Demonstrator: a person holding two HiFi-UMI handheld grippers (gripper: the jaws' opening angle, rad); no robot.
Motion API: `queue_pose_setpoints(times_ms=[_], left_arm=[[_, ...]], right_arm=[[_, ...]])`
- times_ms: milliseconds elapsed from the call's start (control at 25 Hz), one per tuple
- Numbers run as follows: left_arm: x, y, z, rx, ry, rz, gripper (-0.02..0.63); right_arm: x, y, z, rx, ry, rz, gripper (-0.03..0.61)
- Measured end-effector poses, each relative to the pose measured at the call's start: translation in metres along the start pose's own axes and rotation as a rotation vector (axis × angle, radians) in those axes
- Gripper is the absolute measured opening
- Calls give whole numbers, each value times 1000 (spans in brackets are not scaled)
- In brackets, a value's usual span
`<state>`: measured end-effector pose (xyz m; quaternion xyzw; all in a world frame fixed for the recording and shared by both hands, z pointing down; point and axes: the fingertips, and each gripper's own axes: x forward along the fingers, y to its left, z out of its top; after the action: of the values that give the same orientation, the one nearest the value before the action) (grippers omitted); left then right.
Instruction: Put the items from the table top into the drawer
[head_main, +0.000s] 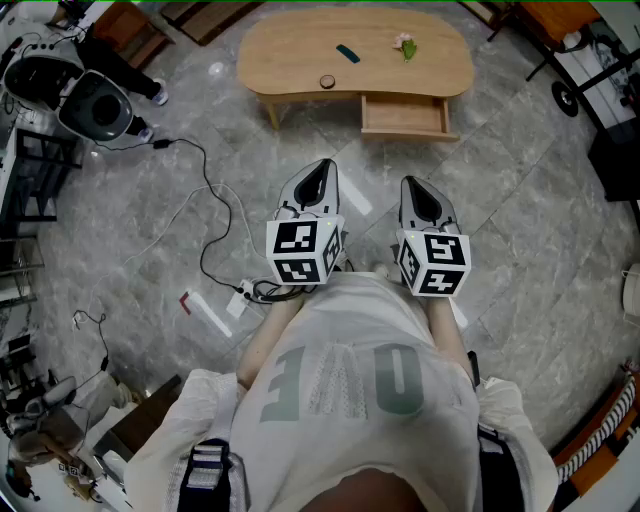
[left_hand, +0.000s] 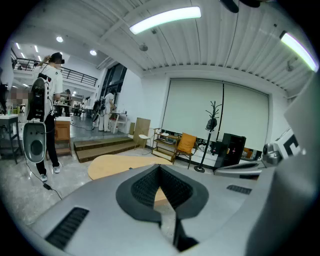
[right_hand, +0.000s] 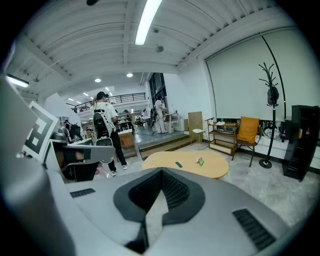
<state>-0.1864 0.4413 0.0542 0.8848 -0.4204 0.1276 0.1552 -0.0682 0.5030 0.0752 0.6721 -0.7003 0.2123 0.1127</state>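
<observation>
Both hand-held grippers are held side by side, well apart from the table: the left gripper (head_main: 322, 168) and the right gripper (head_main: 413, 185) are clenched, nothing between their jaws. At twelve o'clock a light wooden oval table (head_main: 290, 50) is seen, its wooden drawer (head_main: 405, 118) open. A dark rectangular item (head_main: 347, 53), a pink flower (head_main: 405, 45) and a small brown disc (head_main: 327, 82) are seen on top.

Top centre, the table (head_main: 290, 45) carried a dark flat bar (head_main: 347, 53), a pink flower (head_main: 405, 46) and a small brown disc (head_main: 327, 81); below it I saw the drawer (head_main: 405, 116) pulled open.
</observation>
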Motion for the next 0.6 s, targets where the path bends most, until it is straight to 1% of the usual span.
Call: queue_pose_setpoints(times_ms=[160,440,600], left_arm=[[-1,13,2,-5,0,1,8],[-2,33,8,-16,-10,-23,8],[-3,49,11,-20,-12,-51,8]], right_arm=[[6,8,3,-10,1,-6,5],[17,29,8,-38,13,-19,5],[23,43,15,-5,-11,-37,5]])
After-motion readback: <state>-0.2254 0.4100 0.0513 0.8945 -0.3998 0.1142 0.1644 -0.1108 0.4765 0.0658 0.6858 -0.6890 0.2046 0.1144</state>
